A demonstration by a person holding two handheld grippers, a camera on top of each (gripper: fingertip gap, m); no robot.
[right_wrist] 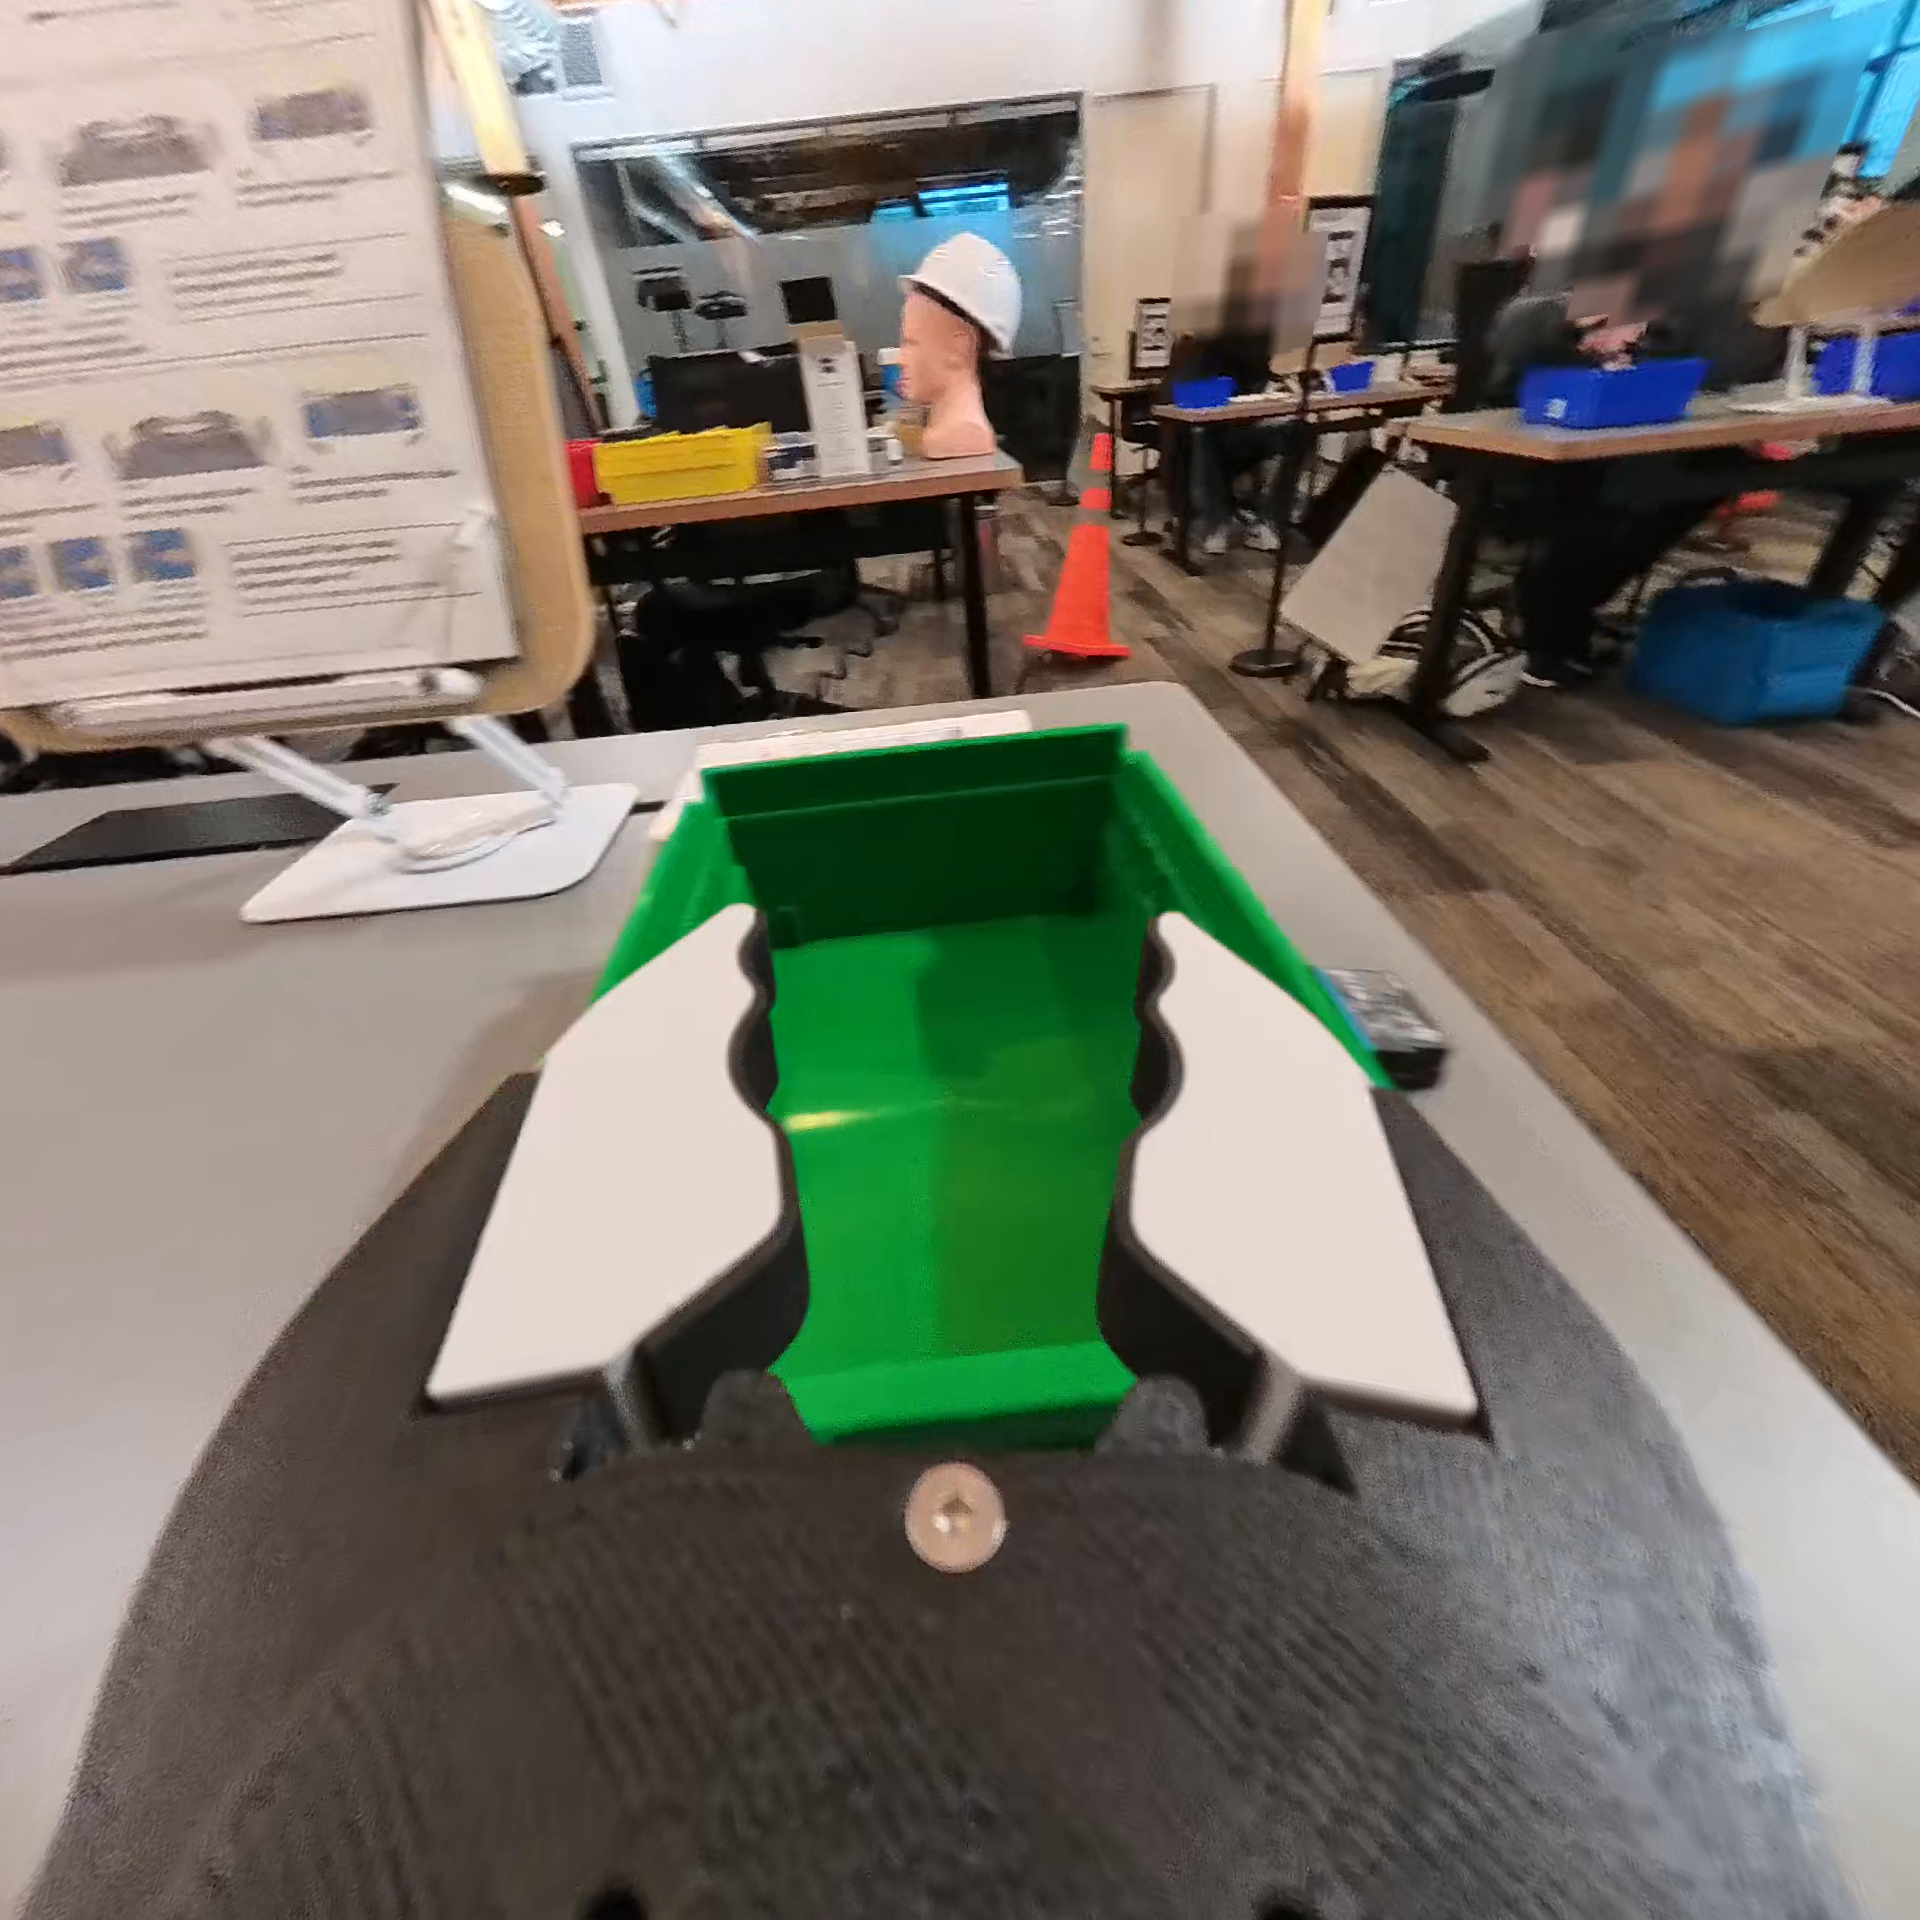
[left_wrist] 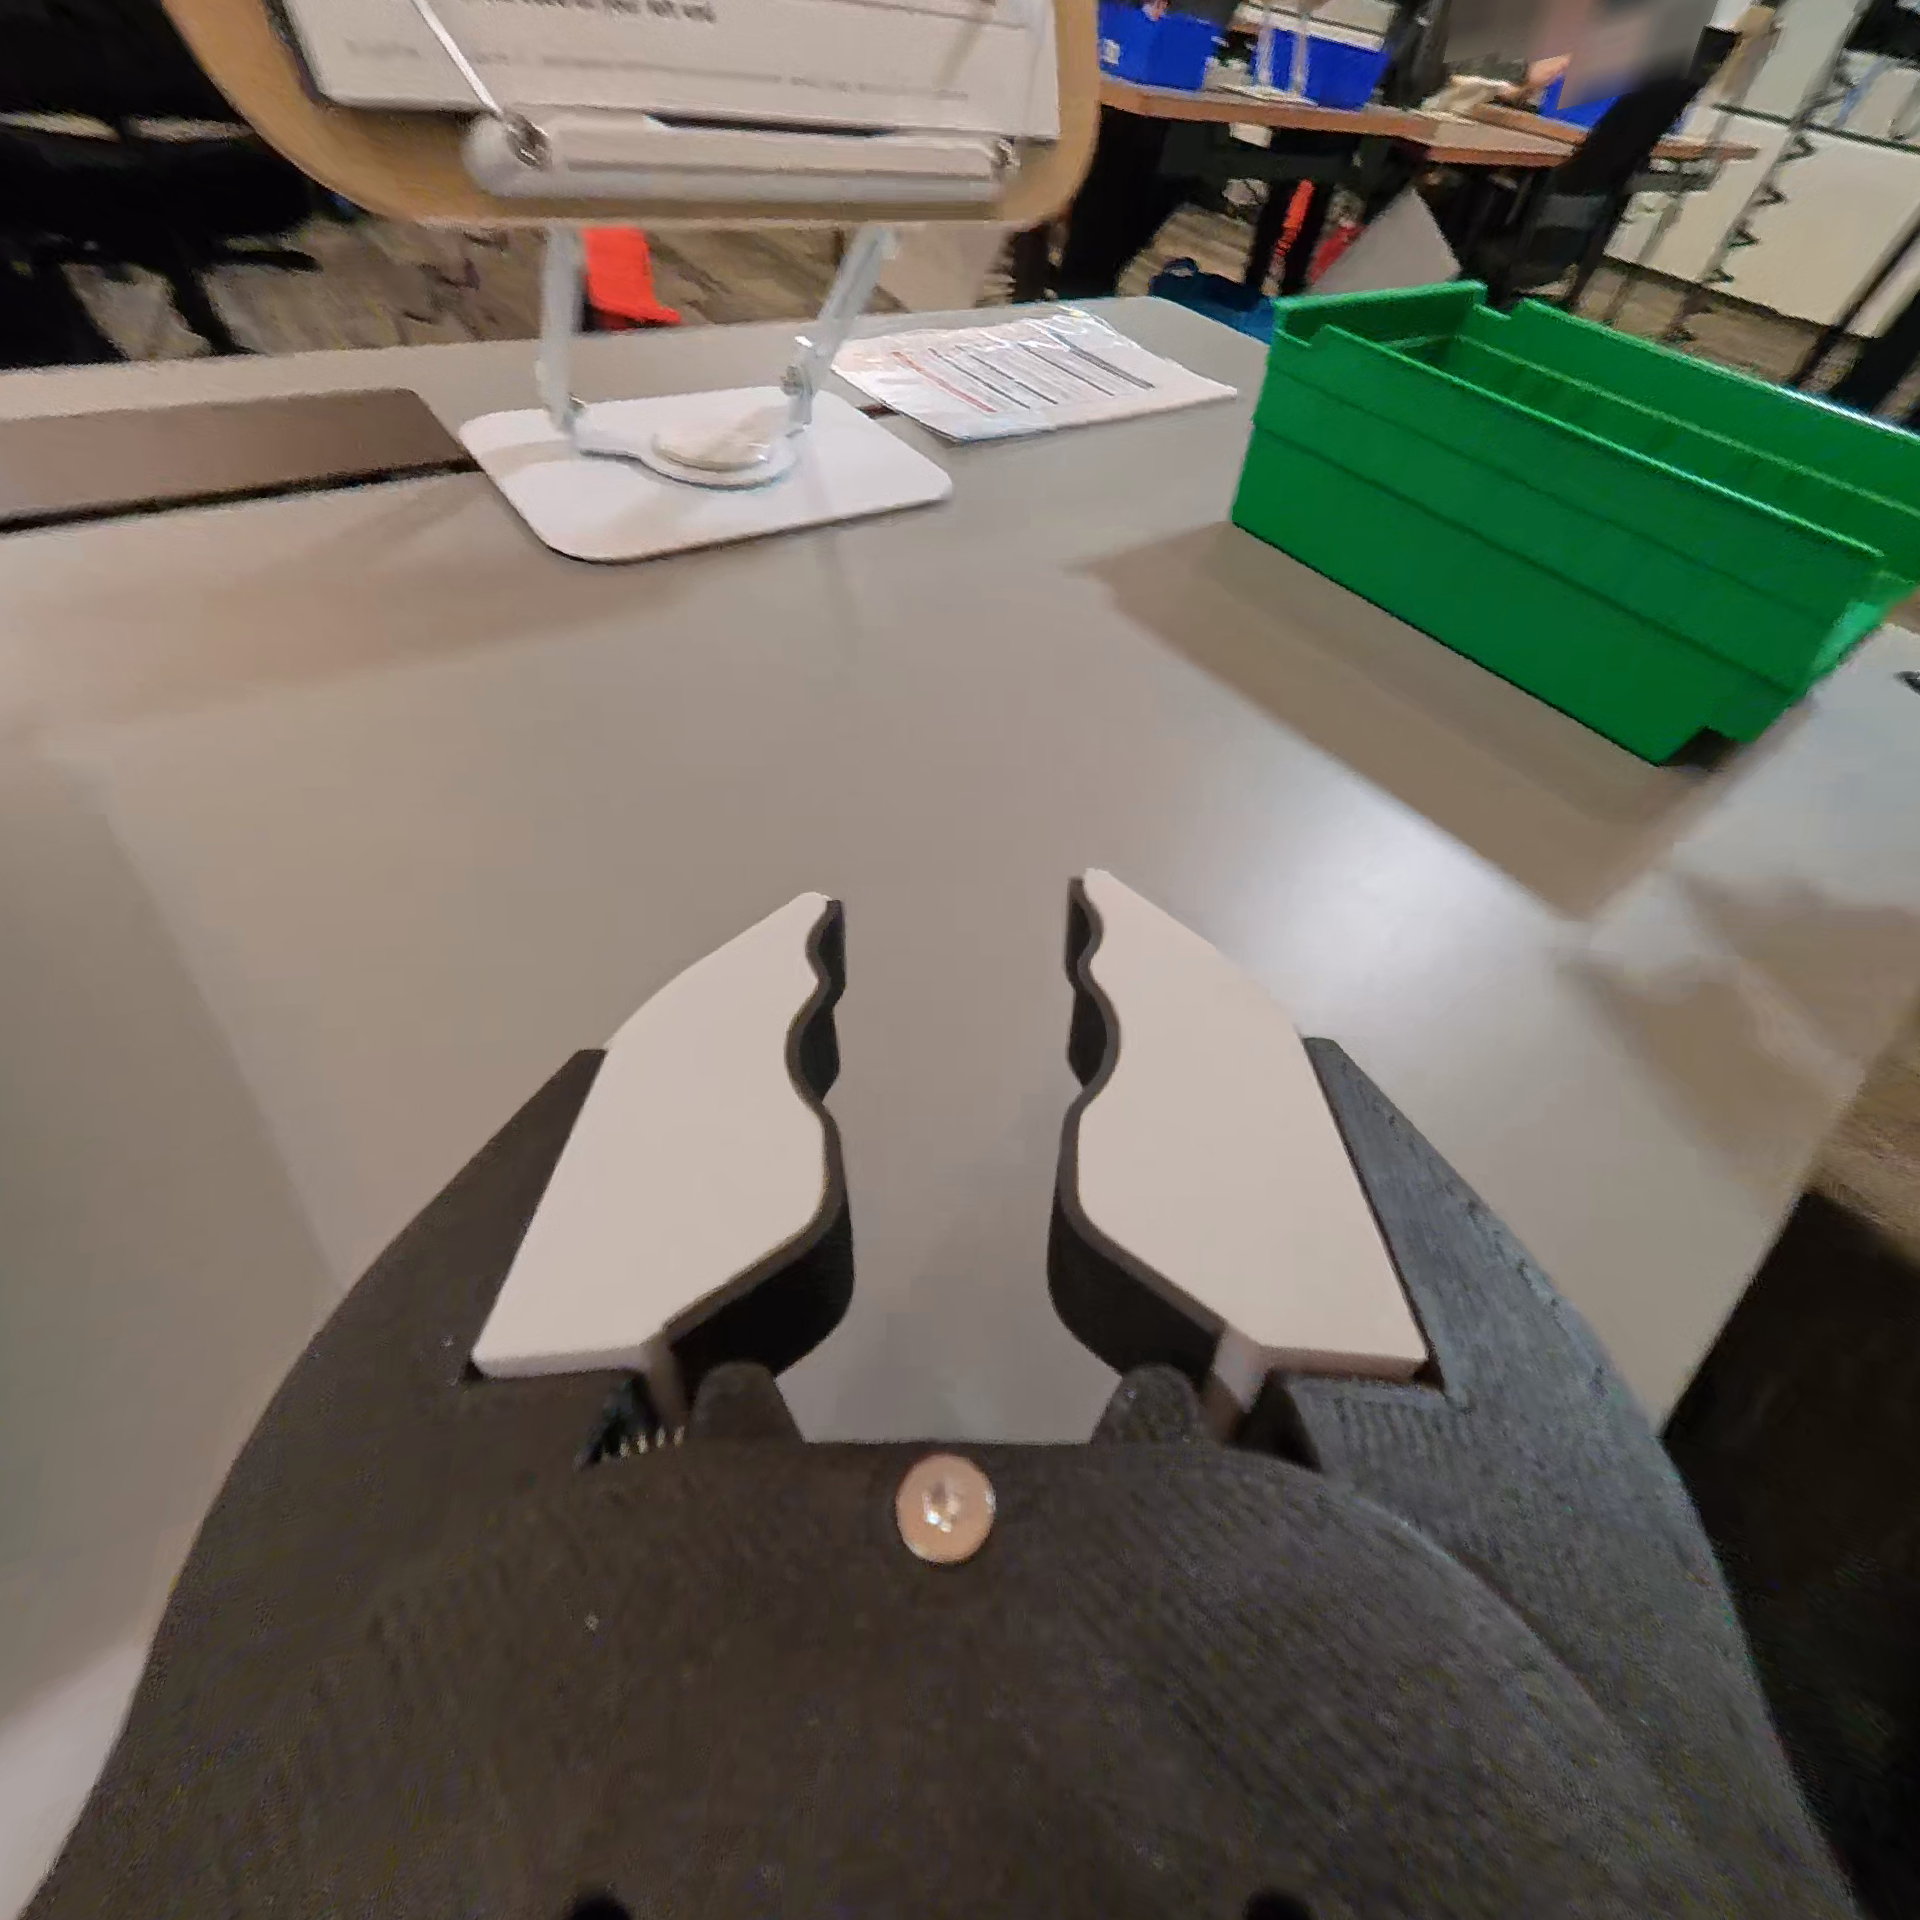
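My left gripper (left_wrist: 954, 914) hangs over bare grey tabletop (left_wrist: 623, 748), its fingers spread with nothing between them. Ahead of it stands a white document stand (left_wrist: 707, 478) carrying a wooden board with printed sheets clipped to it. A sheet in a clear plastic sleeve (left_wrist: 1029, 374) lies flat just to the right of the stand's base. Off to the right sits the green bin (left_wrist: 1558, 520), well apart from this gripper.

My right gripper (right_wrist: 954, 925) hovers directly above that same green bin (right_wrist: 935, 1143), fingers spread wide and gripping nothing, so I look straight down into the bin's empty green floor between them. A small dark device (right_wrist: 1387, 1013) lies on the tabletop (right_wrist: 260, 1039) just beside the bin's right wall. The document stand (right_wrist: 436, 852) sits to the left
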